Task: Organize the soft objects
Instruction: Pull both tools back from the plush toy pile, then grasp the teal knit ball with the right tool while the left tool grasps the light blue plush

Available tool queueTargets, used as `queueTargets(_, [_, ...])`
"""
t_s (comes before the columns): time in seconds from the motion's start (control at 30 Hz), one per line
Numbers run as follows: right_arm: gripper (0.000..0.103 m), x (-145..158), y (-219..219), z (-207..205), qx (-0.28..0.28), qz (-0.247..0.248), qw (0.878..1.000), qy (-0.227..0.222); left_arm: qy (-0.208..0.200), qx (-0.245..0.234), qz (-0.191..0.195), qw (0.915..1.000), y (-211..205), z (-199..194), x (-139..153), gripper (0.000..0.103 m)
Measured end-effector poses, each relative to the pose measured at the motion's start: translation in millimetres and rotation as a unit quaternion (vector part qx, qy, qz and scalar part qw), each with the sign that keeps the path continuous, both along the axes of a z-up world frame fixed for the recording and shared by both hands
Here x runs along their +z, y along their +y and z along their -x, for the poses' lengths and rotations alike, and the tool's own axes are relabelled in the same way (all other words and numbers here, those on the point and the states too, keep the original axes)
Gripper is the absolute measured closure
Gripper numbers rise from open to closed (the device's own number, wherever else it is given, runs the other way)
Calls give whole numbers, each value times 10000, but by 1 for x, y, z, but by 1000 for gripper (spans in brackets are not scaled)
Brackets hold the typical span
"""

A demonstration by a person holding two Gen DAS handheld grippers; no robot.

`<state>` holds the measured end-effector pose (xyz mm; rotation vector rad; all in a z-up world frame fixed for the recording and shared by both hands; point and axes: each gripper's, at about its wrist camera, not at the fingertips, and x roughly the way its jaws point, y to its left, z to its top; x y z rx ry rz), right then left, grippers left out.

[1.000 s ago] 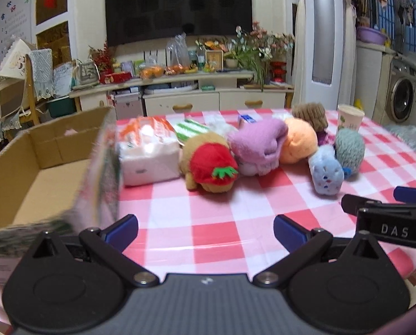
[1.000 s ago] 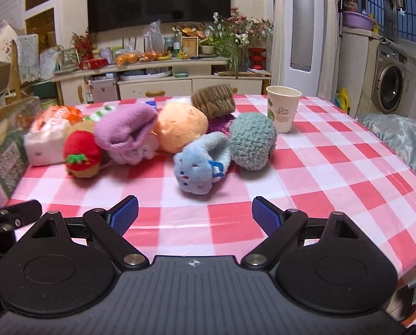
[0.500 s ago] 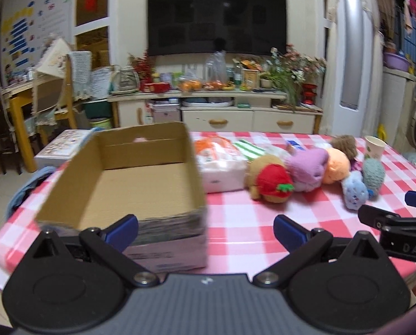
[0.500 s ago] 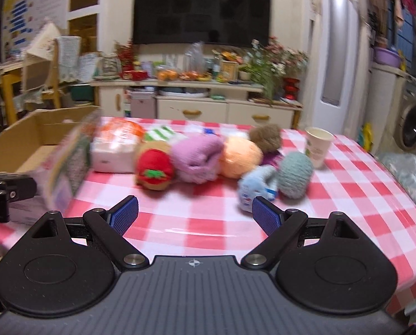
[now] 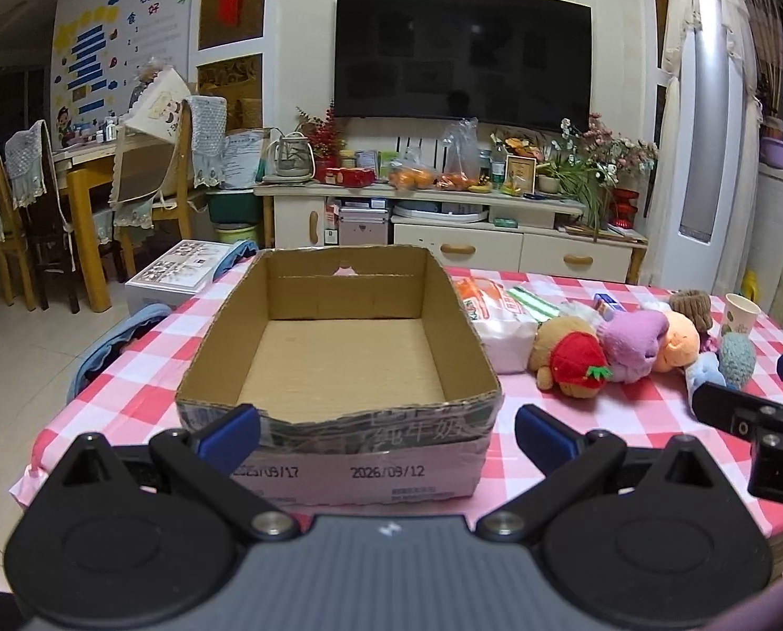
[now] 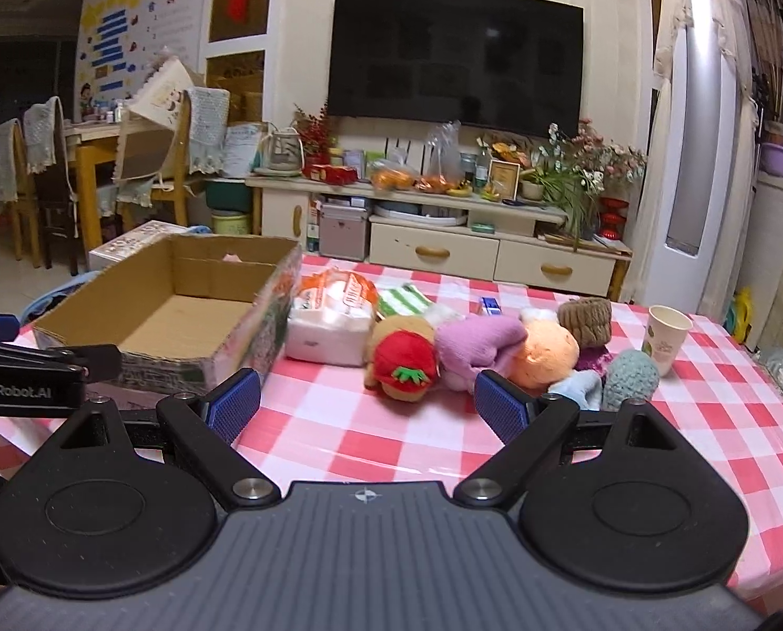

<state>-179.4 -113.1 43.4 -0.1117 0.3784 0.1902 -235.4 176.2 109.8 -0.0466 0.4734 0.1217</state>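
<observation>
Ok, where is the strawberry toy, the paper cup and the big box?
strawberry toy (image 6: 404,360), right wrist view, on its red front.
paper cup (image 6: 665,339), right wrist view, on its side wall.
cardboard box (image 5: 338,363), left wrist view, on its bare floor.

Ahead of me a dark television (image 5: 462,52) hangs on a pale striped wall, above a cream cabinet (image 5: 496,247) crowded with flowers and fruit. Off to my left, wooden chairs (image 5: 144,194) stand on a glossy floor; a red-checked tabletop (image 6: 391,436) spreads below.

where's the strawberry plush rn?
In the right wrist view the strawberry plush lies mid-table, between the white tissue pack on its left and the purple plush on its right, ahead of the open right tool.
</observation>
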Motion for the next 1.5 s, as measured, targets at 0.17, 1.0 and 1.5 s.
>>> queueTargets(0.17, [0, 4, -2, -3, 29, -76, 10000, 21, -44, 14, 24, 10000, 4, 5, 0, 1])
queueTargets(1.0, [0, -25, -82, -29, -1502, -601, 9865, 242, 231, -883, -272, 9955, -65, -25, -8, 1])
queueTargets(1.5, [0, -27, -199, -31, -2380, -1732, 9547, 443, 435, -2173, -643, 9730, -169, -92, -33, 1])
